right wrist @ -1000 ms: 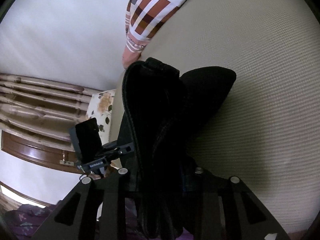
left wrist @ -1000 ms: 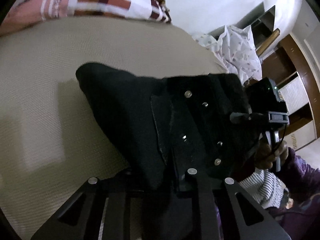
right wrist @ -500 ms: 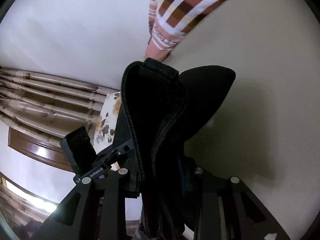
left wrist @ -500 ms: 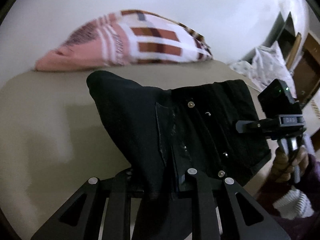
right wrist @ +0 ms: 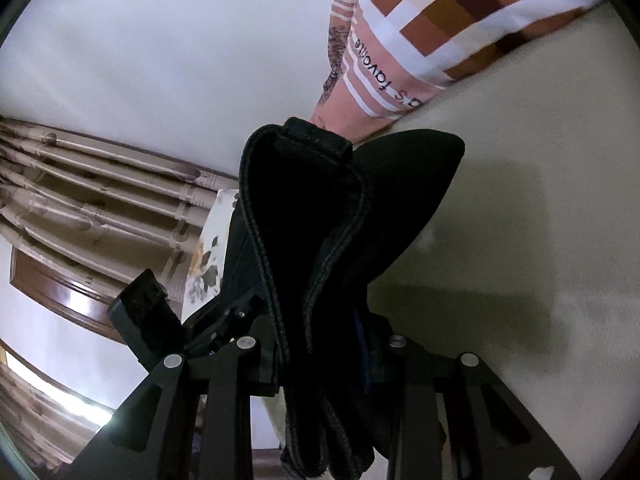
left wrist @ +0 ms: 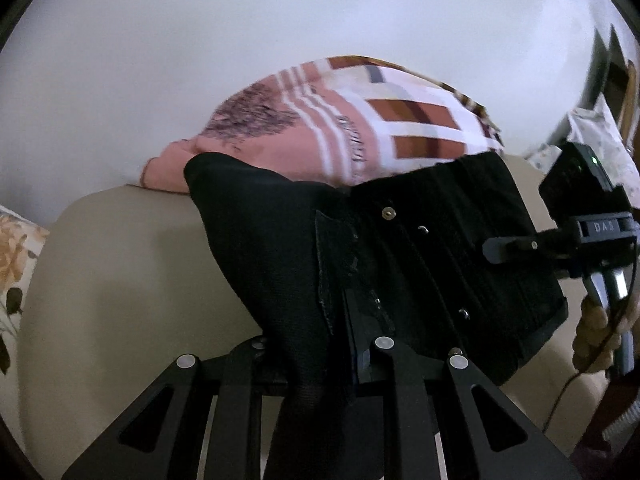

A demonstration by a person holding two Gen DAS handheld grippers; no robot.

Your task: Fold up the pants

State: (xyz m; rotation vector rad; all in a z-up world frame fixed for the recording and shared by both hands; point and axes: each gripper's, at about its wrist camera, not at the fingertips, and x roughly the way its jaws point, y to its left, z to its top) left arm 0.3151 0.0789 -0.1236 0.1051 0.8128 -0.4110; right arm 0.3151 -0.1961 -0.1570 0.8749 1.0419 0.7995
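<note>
Black pants (left wrist: pixel 400 248) hang lifted above a beige bed (left wrist: pixel 120 288), held at the waistband by both grippers. My left gripper (left wrist: pixel 320 364) is shut on the waistband near the rivets and fly. My right gripper (right wrist: pixel 320 356) is shut on the doubled waistband edge of the pants (right wrist: pixel 320 208). The right gripper's body (left wrist: pixel 580 220) shows at the right of the left wrist view, and the left gripper's body (right wrist: pixel 148 316) shows at the lower left of the right wrist view. The fingertips are hidden in the cloth.
A pink, white and brown checked pillow (left wrist: pixel 360 120) lies at the head of the bed by the white wall, also in the right wrist view (right wrist: pixel 440 32). A floral pillow (left wrist: pixel 16 264) is at the left. Curtains (right wrist: pixel 80 184) and a wooden frame stand beyond the bed.
Both grippers have risen with the pants, tilting up so the wall and pillow fill more of the view. The pants hang higher off the bed. Grips unchanged.
</note>
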